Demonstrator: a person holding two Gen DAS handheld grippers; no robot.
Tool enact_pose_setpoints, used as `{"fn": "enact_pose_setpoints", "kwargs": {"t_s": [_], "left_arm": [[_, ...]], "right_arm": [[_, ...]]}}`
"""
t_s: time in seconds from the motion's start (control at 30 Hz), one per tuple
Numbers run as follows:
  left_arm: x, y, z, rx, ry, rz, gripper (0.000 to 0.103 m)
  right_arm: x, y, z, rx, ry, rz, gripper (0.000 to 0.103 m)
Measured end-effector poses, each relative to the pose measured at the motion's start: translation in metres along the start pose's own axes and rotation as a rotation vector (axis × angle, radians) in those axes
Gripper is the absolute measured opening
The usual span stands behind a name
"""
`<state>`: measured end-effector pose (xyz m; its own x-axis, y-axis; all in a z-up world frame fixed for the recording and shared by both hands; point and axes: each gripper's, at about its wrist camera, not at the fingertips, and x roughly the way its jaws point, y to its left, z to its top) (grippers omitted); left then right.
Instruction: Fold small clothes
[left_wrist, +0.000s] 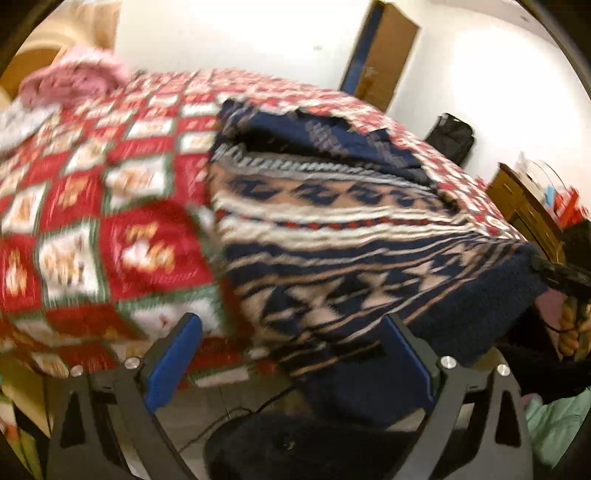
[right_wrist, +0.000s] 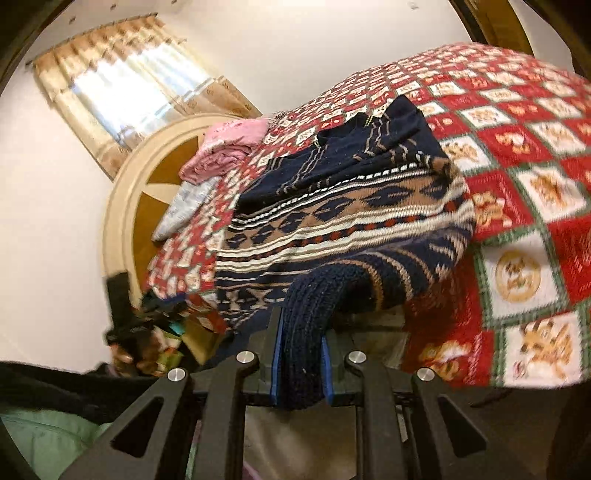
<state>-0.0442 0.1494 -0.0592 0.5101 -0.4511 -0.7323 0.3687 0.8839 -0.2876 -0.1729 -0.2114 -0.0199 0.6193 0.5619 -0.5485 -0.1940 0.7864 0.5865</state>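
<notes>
My right gripper is clamped on the sweater's dark ribbed hem, the blue pads pinching a thick fold of knit between them. That bite lifts the near corner off the bed edge, so the cloth runs up from my jaws onto the quilt.

My left gripper stands wide apart, nothing pinched. The sweater's lower edge hangs just ahead of its fingers and partly between them, but the pads aren't pressing on it. I'd judge it's lined up to take the other hem corner, so both ends can go up together.

The sweater itself lies on the quilt, collar end away from me, hem draped over the near side of the bed. The top looks already doubled in, though the blur makes that hard to swear to.

Off at the head of the bed sits a pink pile with something pale grey beside it, probably finished pieces kept clear of my working patch.

One corner held alone will skew the fold, so the left side needs its grip first.
</notes>
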Motion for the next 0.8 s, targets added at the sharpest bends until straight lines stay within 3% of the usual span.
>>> {"fn": "enact_pose_setpoints", "kwargs": {"t_s": [0.17,0.23,0.33,0.47,0.5,0.67,0.8], "left_arm": [[0.035,0.002,-0.018,-0.133,0.087,-0.091,0.098],[0.051,-0.012,-0.026,-0.076,0.139,-0.072,0.095],[0.067,-0.026,-0.032,-0.022,0.153,-0.033,0.084],[0.071,-0.037,-0.029,-0.022,0.163,-0.095,0.021],[0.066,-0.040,-0.027,-0.008,0.150,-0.084,0.014],[0.021,-0.041,-0.005,-0.036,0.047,-0.138,0.014],[-0.008,-0.052,0.023,-0.031,-0.037,-0.133,0.014]], "right_arm": [[0.001,-0.001,0.003,0.002,-0.004,0.000,0.017],[0.002,-0.001,0.002,0.002,-0.001,0.001,0.017],[0.003,-0.002,0.000,0.000,-0.001,0.004,0.017],[0.004,-0.007,-0.001,0.017,0.001,0.001,0.017],[0.004,-0.008,-0.001,0.020,0.003,0.000,0.017],[0.003,-0.012,0.002,0.041,-0.003,0.021,0.017],[-0.003,-0.011,0.017,0.047,-0.034,0.040,0.017]]}}
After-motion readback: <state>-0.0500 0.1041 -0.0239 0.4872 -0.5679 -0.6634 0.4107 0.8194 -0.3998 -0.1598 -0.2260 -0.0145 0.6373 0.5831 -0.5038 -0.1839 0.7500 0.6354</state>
